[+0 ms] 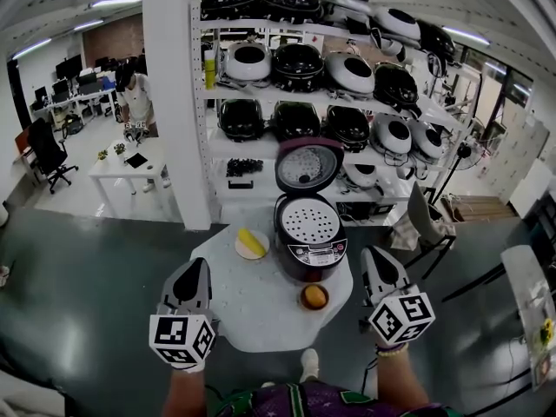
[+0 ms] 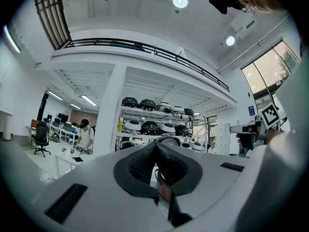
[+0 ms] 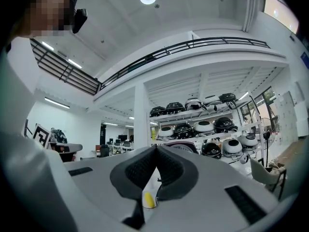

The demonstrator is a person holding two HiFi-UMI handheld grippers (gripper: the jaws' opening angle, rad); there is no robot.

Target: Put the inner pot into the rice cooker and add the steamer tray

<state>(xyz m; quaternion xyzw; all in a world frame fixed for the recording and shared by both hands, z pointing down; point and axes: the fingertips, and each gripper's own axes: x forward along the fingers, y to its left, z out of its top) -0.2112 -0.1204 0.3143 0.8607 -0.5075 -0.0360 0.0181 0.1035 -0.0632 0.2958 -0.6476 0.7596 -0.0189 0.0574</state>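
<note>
My left gripper (image 1: 196, 266) hangs off the table's (image 1: 261, 320) near-left edge and points level toward the far edge. Its 2 fingers (image 2: 140, 166) are clenched pad to pad, with nothing between them. In the left gripper view a bit of the dark rice cooker shows low behind the closed tips.

A plate (image 1: 238, 250) sits toward the far-left part of the table, just beside the cooker. 1 yellow item (image 1: 253, 241) lies across it at a slant. What it is I cannot tell.

The rice cooker (image 1: 310, 261) stands at the middle of the far edge. Its control panel faces me and the near edge. Its long axis runs from the near edge to the far edge, with the hinge on the far side. The lid (image 1: 307, 165) is swung open and stands upright, its inner face turned my way. The steamer tray (image 1: 310, 221) lies flat and level in the cooker's mouth, with its holes facing up. It covers the opening, so whether the inner pot sits under it I cannot tell.

In front of the cooker, near the near edge, is a small bowl (image 1: 314, 297) with something orange in it.

My right gripper (image 1: 375, 257) floats off the table's right edge and also points level toward the far side. Its fingers (image 3: 140, 170) are clenched on nothing. The yellow item shows low behind them in the right gripper view.
</note>
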